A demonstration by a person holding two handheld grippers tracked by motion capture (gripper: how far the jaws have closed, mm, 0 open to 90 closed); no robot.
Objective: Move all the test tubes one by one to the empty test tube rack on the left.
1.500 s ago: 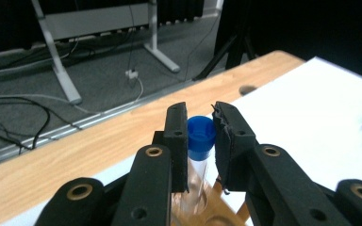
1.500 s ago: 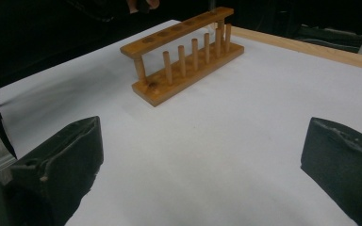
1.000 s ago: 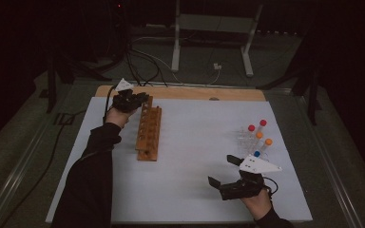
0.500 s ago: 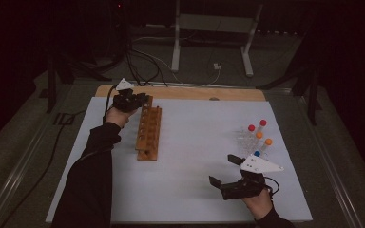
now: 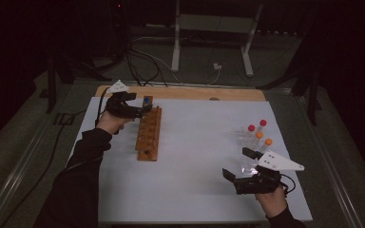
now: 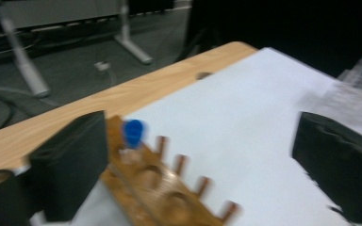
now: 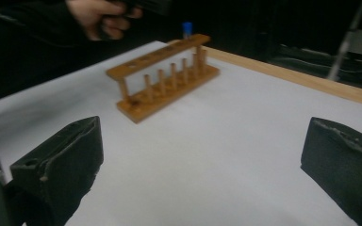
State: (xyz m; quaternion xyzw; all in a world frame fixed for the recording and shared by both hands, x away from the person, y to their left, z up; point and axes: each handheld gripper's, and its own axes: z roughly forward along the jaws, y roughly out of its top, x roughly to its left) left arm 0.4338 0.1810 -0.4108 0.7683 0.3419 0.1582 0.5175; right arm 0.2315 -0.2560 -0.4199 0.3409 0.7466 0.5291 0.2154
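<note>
A wooden tube rack (image 5: 149, 134) lies left of centre on the white sheet. A blue-capped tube (image 5: 147, 100) stands in its far end hole. My left gripper (image 5: 141, 110) hovers at that end, and its jaws have just been opening. In the left gripper view the blue-capped tube (image 6: 133, 134) stands in the rack (image 6: 169, 197) beside the left pad (image 6: 70, 169), free of both pads. My right gripper (image 5: 238, 164) is open near the front right with nothing in it. In the right gripper view the rack (image 7: 165, 82) lies ahead.
Several clear tubes with red and orange caps (image 5: 256, 135) stand at the right, just beyond my right gripper. The table's wooden edge (image 5: 195, 93) runs along the back. Cables and a metal stand (image 5: 214, 28) are on the floor behind.
My left gripper has opened and lifted back from the rack's far end, leaving the blue-capped tube standing there. My right gripper has risen a little.
</note>
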